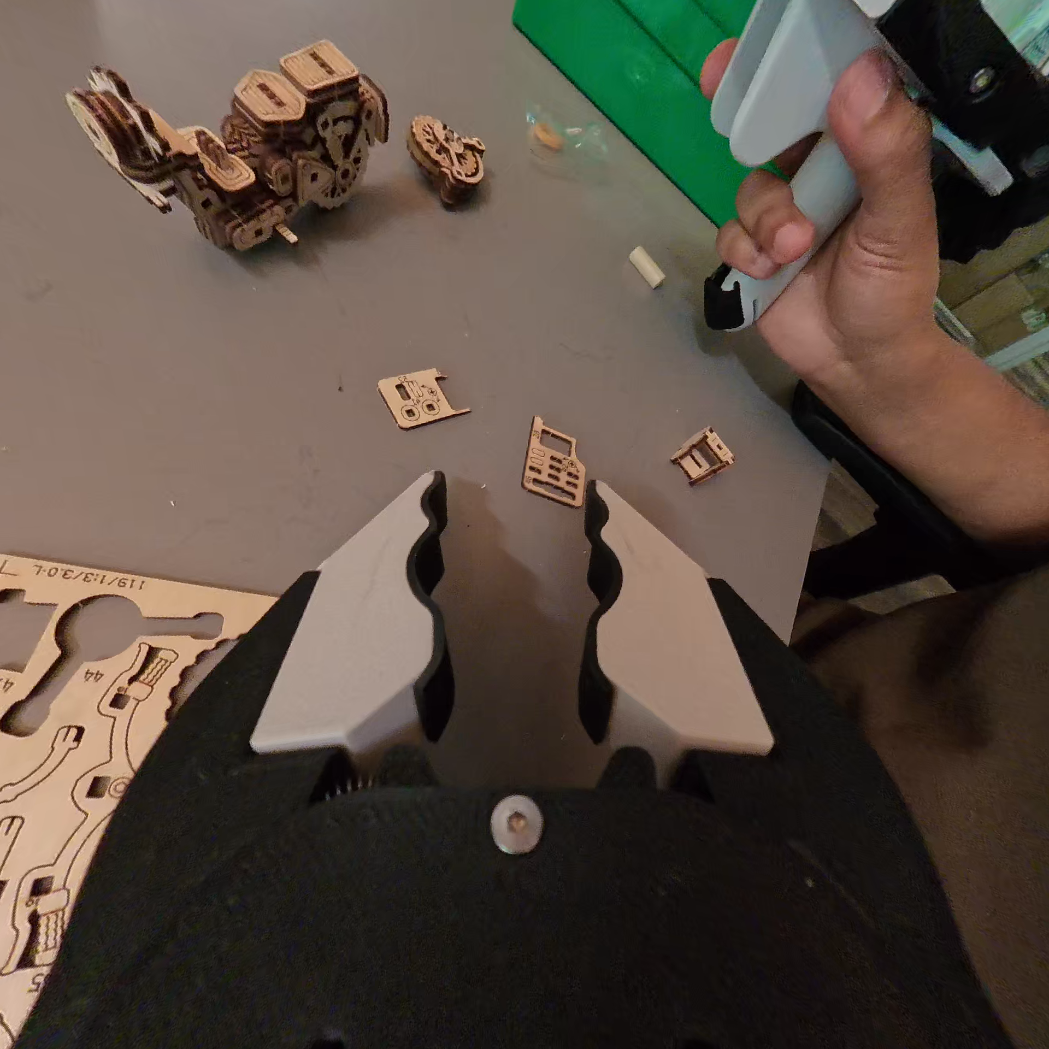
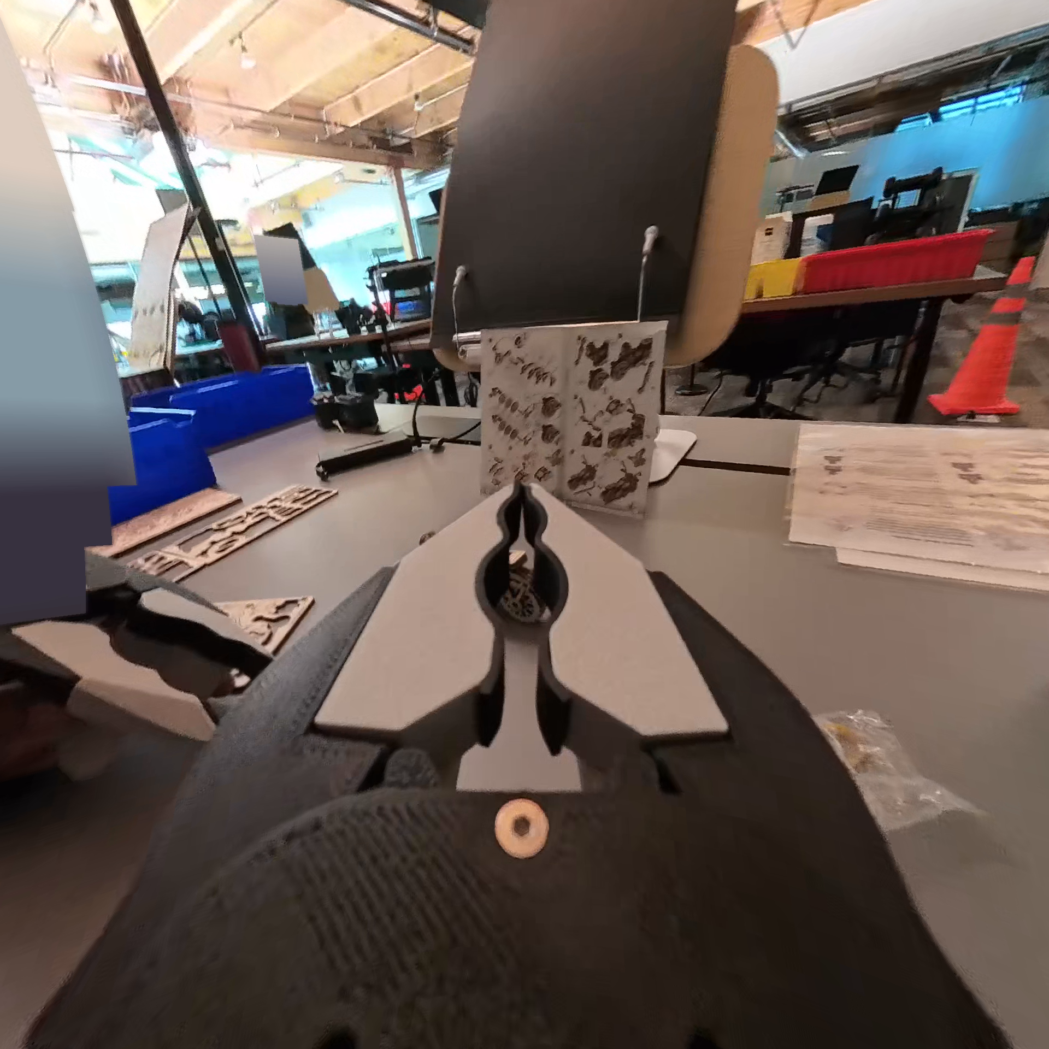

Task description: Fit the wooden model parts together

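Observation:
My left gripper (image 1: 513, 488) is open and empty, hovering over the grey table (image 1: 227, 397). Just ahead of its right fingertip lies a flat slotted wooden part (image 1: 553, 462). A second flat wooden part (image 1: 421, 399) lies farther ahead, and a small box-shaped wooden piece (image 1: 702, 456) lies to the right. The partly built wooden model (image 1: 238, 153) and a small wheel assembly (image 1: 448, 156) stand at the far left. My right gripper (image 2: 521, 494) is shut with its tips together. The left wrist view shows it (image 1: 724, 303) held in a hand above the table's right side.
A wooden parts sheet (image 1: 85, 709) lies at the near left. A green bin (image 1: 624, 74), a small plastic bag (image 1: 559, 133) and a white cylinder (image 1: 647, 267) are at the far right. An instruction booklet (image 2: 567, 420), papers (image 2: 919, 494) and more sheets (image 2: 238, 528) lie ahead. Some 20 centimeters of space lies between my two pairs of fingers.

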Demonstrator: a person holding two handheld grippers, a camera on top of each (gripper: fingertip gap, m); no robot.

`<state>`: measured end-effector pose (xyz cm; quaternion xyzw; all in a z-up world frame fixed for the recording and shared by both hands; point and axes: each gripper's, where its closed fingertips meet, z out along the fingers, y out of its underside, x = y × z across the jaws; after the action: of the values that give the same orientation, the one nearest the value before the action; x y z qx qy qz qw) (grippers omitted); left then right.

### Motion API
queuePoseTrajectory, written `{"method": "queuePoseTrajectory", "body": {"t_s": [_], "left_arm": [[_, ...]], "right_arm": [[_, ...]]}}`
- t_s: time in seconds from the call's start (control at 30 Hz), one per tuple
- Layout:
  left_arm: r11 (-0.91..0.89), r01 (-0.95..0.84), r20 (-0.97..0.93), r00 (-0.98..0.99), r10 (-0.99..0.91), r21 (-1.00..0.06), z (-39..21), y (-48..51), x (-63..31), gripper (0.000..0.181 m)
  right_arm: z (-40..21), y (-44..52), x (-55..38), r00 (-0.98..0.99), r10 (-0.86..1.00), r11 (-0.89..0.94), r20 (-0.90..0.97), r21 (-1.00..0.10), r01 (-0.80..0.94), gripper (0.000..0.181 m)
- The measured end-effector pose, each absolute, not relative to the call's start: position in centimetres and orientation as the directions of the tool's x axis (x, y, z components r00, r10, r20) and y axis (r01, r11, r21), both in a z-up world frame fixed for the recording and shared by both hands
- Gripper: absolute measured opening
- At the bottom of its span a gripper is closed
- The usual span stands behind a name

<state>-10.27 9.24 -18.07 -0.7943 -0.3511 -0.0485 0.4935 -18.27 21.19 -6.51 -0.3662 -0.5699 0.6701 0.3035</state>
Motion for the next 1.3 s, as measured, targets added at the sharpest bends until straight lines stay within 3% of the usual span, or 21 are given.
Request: {"method": "queuePoseTrajectory", "body": {"t_s": [0.27, 1.3], "left_arm": [[-0.247, 0.619, 0.445, 0.739, 0.507, -0.746, -18.0, 9.1, -10.4, 0.048], [-0.241, 0.627, 0.449, 0.728, 0.518, -0.741, -18.1, 9.0, -10.6, 0.053]], "right_arm": [[-7.4, 21.2, -18.7, -0.570, 0.772, -0.266, -0.280, -0.958, 0.111, 0.000], [-8.8, 19.1, -18.4, -0.621, 0.726, -0.218, -0.295, -0.955, 0.199, 0.000]]}}
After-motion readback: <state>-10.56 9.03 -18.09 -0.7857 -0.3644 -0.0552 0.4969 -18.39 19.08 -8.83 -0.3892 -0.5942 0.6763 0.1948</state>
